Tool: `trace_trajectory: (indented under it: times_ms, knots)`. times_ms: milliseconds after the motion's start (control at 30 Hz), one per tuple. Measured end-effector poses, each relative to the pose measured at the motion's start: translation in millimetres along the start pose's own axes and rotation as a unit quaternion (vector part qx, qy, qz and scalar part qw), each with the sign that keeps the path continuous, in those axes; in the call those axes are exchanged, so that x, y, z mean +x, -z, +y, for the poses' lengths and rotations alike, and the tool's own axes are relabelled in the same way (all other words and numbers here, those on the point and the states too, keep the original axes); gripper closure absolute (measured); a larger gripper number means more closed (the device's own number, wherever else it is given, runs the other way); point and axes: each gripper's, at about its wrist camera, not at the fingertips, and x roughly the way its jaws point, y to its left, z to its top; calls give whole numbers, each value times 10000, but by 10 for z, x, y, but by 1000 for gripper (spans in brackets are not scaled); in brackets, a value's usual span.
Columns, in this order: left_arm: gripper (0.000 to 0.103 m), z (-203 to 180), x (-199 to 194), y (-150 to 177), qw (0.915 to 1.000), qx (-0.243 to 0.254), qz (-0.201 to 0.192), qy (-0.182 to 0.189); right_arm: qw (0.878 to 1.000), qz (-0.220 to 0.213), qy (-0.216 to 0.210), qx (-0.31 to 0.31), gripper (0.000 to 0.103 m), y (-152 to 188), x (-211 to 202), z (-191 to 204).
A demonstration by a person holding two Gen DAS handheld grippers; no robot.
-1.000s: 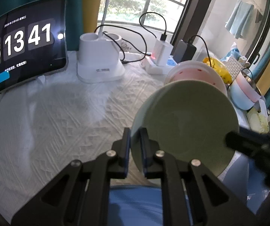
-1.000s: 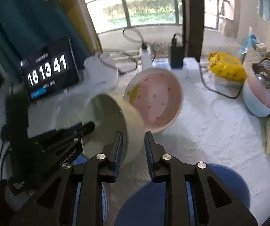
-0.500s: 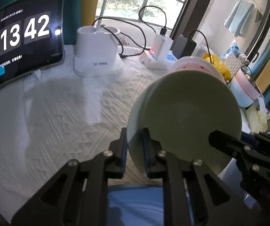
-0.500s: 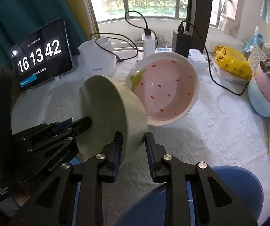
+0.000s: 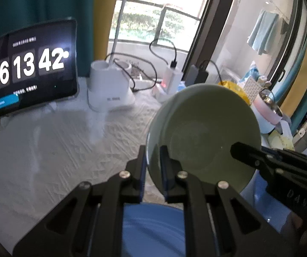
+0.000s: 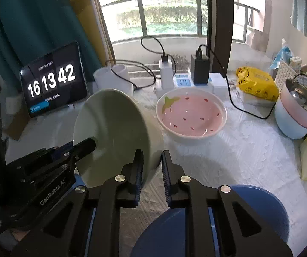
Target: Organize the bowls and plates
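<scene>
Your left gripper [image 5: 153,160] has its jaws clamped on the rim of one pale green ceramic bowl [image 5: 204,137], held tilted on edge at centre frame, clear of the white quilted table [image 5: 52,150]. Your right gripper [image 6: 152,165] straddles the opposite rim of that bowl; its jaws have just been closing, and the pads look tight on the wall. Bowl count: one green in hand, one pink speckled bowl with a white rim [image 6: 190,115] resting on the table just behind it at centre, and two blue round dishes at the lower edge, one lower left [image 6: 82,184], one lower right [image 6: 260,209]. One tablet clock [image 6: 54,81] stands upper left.
</scene>
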Motion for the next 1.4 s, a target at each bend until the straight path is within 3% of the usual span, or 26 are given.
trace_trajectory:
  times_ms: [567, 1400]
  knots:
    - [91, -243, -590, -71, 9986, 145, -501, 68, 9984, -442, -297, 162, 87, -17, -544, -75]
    - [91, -987, -726, 188, 9977, 476, -202, 430, 9969, -461, -247, 593, 87, 368, -1035, -689]
